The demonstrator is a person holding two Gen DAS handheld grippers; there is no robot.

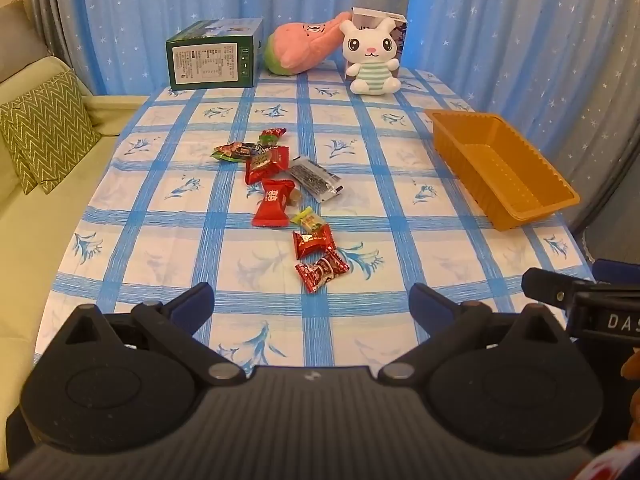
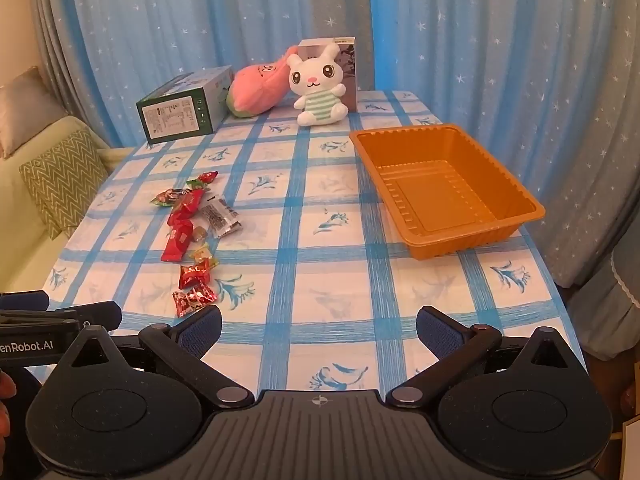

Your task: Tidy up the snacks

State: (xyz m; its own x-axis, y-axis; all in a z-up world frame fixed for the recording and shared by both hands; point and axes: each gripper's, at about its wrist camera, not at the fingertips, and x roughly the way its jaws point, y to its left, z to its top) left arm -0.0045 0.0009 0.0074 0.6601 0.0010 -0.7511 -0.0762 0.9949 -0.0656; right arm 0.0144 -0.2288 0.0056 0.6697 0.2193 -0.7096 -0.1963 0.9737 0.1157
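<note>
We hold the left gripper (image 1: 312, 300) and the right gripper (image 2: 319, 326) side by side over the near table edge, both spread wide and empty. Just ahead of the left gripper lies the nearest red candy (image 1: 321, 270); beyond it the remaining snacks (image 1: 276, 184) trail away across the checked tablecloth (image 2: 304, 216). Ahead and right of the right gripper sits the empty orange tray (image 2: 532, 211). No transfer has begun. Next, we judge, a gripper lowers onto the nearest candy.
</note>
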